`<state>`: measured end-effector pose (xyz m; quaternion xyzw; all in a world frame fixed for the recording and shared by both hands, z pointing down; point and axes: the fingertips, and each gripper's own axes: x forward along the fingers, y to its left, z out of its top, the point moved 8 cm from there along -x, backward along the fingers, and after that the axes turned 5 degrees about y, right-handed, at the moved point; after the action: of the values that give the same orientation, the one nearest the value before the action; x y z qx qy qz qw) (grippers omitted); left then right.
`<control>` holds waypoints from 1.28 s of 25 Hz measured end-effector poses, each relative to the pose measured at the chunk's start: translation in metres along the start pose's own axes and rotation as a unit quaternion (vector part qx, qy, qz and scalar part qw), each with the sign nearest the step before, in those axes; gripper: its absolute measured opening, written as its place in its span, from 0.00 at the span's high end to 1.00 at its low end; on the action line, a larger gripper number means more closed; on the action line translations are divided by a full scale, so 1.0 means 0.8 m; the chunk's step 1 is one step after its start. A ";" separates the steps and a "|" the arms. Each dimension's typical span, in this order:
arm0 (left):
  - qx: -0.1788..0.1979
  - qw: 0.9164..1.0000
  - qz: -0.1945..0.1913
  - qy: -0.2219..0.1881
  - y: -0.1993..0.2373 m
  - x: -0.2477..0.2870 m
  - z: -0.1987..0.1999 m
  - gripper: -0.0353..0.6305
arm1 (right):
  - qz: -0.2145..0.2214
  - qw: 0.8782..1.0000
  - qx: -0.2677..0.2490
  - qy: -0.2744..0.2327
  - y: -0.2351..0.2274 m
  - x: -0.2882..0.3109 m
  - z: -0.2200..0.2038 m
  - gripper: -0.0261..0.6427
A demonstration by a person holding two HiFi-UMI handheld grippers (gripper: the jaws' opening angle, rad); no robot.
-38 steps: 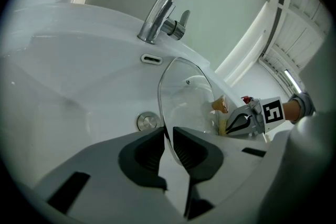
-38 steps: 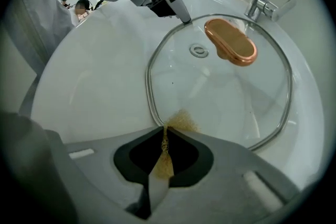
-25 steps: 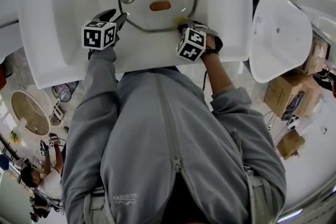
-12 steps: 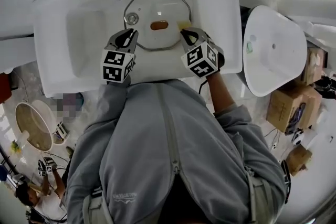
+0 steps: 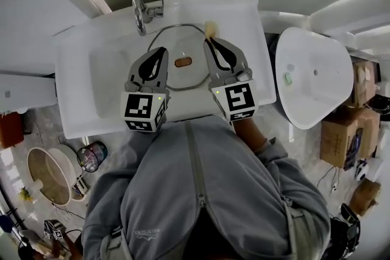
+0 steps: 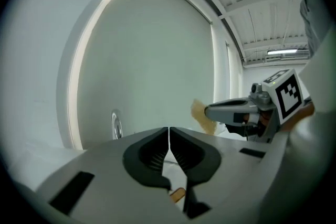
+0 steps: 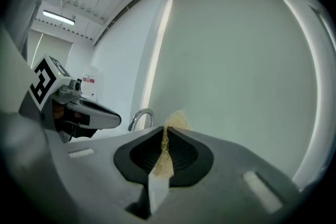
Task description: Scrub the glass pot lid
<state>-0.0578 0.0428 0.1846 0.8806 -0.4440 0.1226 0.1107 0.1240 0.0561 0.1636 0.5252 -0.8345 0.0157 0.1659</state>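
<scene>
The glass pot lid (image 5: 189,73) lies in the white sink (image 5: 79,88), its brown knob (image 5: 183,62) between the two grippers. My left gripper (image 5: 163,50) hangs above the lid's left side, jaws shut with nothing between them; in the left gripper view (image 6: 169,131) its pads meet and the knob (image 6: 177,195) peeks out below. My right gripper (image 5: 209,41) is above the lid's far right rim, shut on a yellow sponge (image 5: 211,28). The right gripper view (image 7: 165,131) shows the sponge (image 7: 176,119) pinched and poking out past the tips.
The chrome faucet (image 5: 140,14) stands at the sink's back left, close to the left gripper. A second white basin (image 5: 317,76) leans at the right, with cardboard boxes (image 5: 338,143) on the floor beyond. A round basin (image 5: 46,173) lies on the floor at lower left.
Both grippers have lifted off the lid's near rim and now point out over it. The left jaws have gone from open to shut. The sponge stays in the right gripper.
</scene>
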 end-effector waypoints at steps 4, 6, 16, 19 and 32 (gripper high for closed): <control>0.014 0.999 0.032 -0.036 -0.010 -0.016 0.020 0.93 | -0.024 0.999 0.016 -0.037 0.007 -0.016 0.003 0.93; 0.018 0.998 0.043 -0.042 -0.014 -0.021 0.020 0.93 | -0.032 0.998 0.020 -0.043 0.009 -0.021 0.000 0.93; 0.039 0.996 0.057 -0.057 -0.019 -0.032 0.016 0.93 | -0.032 0.998 0.035 -0.051 0.015 -0.027 0.001 0.93; 0.041 0.996 0.051 -0.056 -0.023 -0.028 0.013 0.93 | -0.031 0.998 0.032 -0.050 0.013 -0.026 -0.001 0.93; 0.046 0.996 0.052 -0.058 -0.047 -0.027 0.011 0.93 | -0.016 0.998 0.027 -0.057 0.001 -0.036 -0.007 0.93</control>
<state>-0.0385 0.0782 0.1667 0.8660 -0.4892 0.0970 0.0377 0.1358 0.0830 0.1603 0.5432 -0.8331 0.0058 0.1040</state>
